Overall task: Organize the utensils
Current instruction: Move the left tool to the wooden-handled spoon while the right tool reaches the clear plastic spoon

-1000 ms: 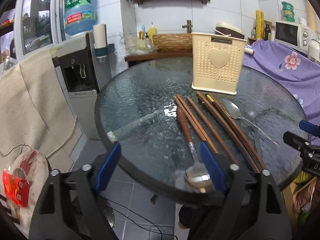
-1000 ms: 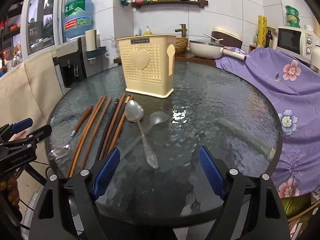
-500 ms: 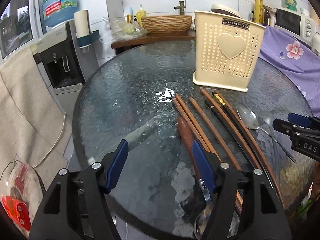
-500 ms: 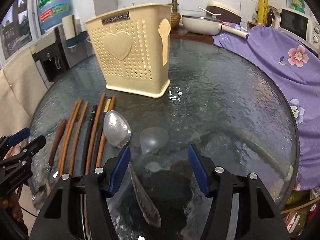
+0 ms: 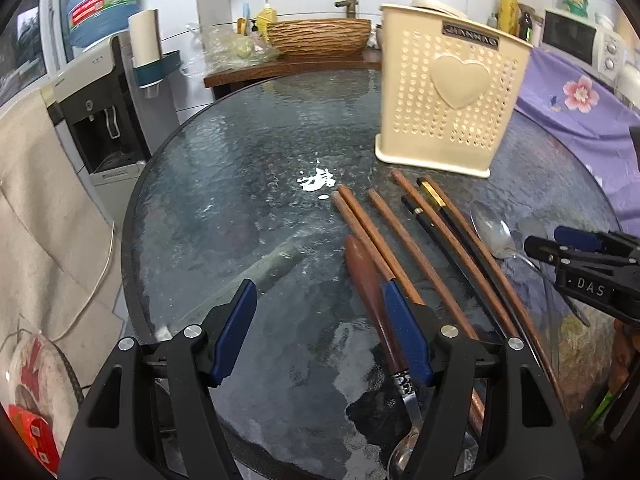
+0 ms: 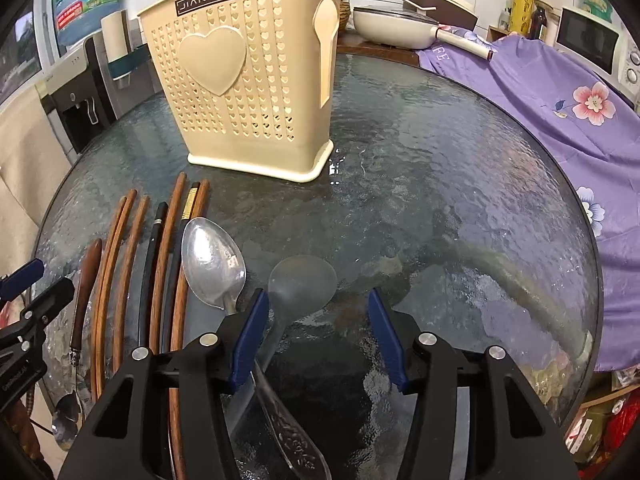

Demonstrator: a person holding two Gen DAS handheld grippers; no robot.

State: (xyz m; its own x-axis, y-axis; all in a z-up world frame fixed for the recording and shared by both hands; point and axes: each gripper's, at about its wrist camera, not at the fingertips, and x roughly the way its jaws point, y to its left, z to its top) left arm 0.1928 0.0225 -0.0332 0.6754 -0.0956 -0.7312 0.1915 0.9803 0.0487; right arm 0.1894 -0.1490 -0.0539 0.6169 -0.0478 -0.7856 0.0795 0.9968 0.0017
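A cream perforated utensil holder point(image 5: 450, 98) point(image 6: 248, 76) stands upright on the round glass table point(image 5: 248, 184). Several brown and black chopsticks point(image 5: 404, 256) point(image 6: 160, 264) lie side by side in front of it. A wooden-handled spoon point(image 5: 368, 280) lies at their left end. A steel spoon point(image 6: 212, 264) point(image 5: 494, 232) lies at their right end. My left gripper point(image 5: 320, 320) is open, low over the table, its right finger beside the wooden-handled spoon. My right gripper point(image 6: 316, 328) is open over the steel spoon's handle and a faint spoon-shaped outline in the glass point(image 6: 300, 284).
A purple flowered cloth point(image 6: 560, 92) covers furniture on the right. A water dispenser point(image 5: 100, 112) stands left of the table. A counter with a woven basket point(image 5: 316, 36) and a white pan point(image 6: 392, 28) lies behind. The right gripper shows at the left wrist view's right edge point(image 5: 584, 256).
Both grippers have moved forward and lower over the table, closer to the utensils and the holder. Nothing has been picked up.
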